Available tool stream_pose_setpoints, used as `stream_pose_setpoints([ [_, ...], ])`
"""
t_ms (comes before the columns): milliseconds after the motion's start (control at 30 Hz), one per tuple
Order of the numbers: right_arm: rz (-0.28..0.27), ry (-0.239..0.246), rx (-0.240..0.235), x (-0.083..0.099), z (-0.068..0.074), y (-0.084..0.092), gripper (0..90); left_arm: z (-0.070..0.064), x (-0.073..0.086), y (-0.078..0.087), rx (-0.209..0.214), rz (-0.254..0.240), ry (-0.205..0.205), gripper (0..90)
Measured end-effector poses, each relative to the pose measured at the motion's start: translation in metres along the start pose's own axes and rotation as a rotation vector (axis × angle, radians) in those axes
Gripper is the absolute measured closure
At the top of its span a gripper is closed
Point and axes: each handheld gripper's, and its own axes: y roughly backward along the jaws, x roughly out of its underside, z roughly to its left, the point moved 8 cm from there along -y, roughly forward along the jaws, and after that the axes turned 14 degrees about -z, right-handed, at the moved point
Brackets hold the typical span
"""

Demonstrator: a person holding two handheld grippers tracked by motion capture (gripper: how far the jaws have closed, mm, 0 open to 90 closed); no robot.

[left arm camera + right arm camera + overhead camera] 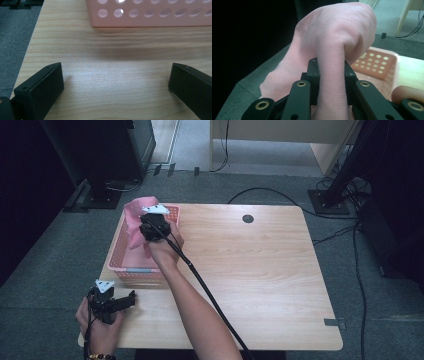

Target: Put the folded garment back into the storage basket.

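Cloth (332, 50) hangs pinched in the right gripper (331, 72) over the pink basket (116, 255); draping outside the rim could leave it snagged there. Left gripper (112, 304) rests on the worktop (260, 270), jaws wide, empty.

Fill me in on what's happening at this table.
A person works with a gripper in each hand. The right gripper is shut on a pink cloth, holding it over the pink basket at the table's left side. The left gripper rests open near the front edge, just short of the basket, with nothing between its jaws.
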Motion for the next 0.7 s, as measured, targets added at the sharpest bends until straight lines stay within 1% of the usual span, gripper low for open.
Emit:
stream_pose_setpoints([
  [33, 0.000, 0.000, 0.000, 0.000, 0.000, 0.000, 76.1, 0.000, 0.000, 0.000, 0.000, 0.001, -0.001, 0.0],
  [67, -0.004, 0.008, -0.006, 0.006, 0.004, -0.005, 76.0, 0.000, 0.000, 0.000, 0.001, 0.001, -0.001, 0.0],
  [133, -0.005, 0.009, -0.012, 0.010, 0.007, -0.009, 75.9, 0.000, 0.000, 0.000, 0.000, 0.000, 0.000, 0.0],
  [200, 0.001, 0.008, -0.014, 0.014, 0.008, -0.011, 75.9, 0.000, 0.000, 0.000, 0.000, -0.001, 0.001, 0.0],
  [267, 0.015, -0.001, -0.015, 0.022, 0.012, -0.018, 75.9, 0.000, 0.000, 0.000, 0.000, 0.000, -0.001, 0.0],
  [367, 0.020, -0.014, -0.018, 0.025, 0.014, -0.022, 75.9, 0.000, 0.000, 0.000, 0.001, 0.000, -0.002, 0.0],
  [433, 0.014, -0.028, -0.028, 0.027, 0.018, -0.026, 75.8, 0.000, 0.000, 0.000, 0.001, 0.000, -0.003, 0.0],
  [500, 0.006, -0.028, -0.031, 0.027, 0.021, -0.028, 75.8, 0.000, 0.000, 0.000, 0.001, 0.001, -0.002, 0.0],
  [567, 0.003, -0.046, -0.040, 0.027, 0.024, -0.030, 75.8, 0.000, 0.000, 0.000, 0.002, 0.001, -0.003, 0.0],
  [600, 0.003, -0.046, -0.040, 0.027, 0.024, -0.030, 75.8, 0.000, 0.000, 0.000, 0.002, 0.001, -0.003, 0.0],
  [633, 0.000, -0.080, -0.055, 0.028, 0.025, -0.032, 75.8, 0.000, 0.000, 0.000, 0.001, 0.000, -0.001, 0.0],
  [700, 0.002, -0.096, -0.068, 0.030, 0.026, -0.035, 75.7, 0.000, 0.000, 0.000, 0.001, 0.000, -0.001, 0.0],
])
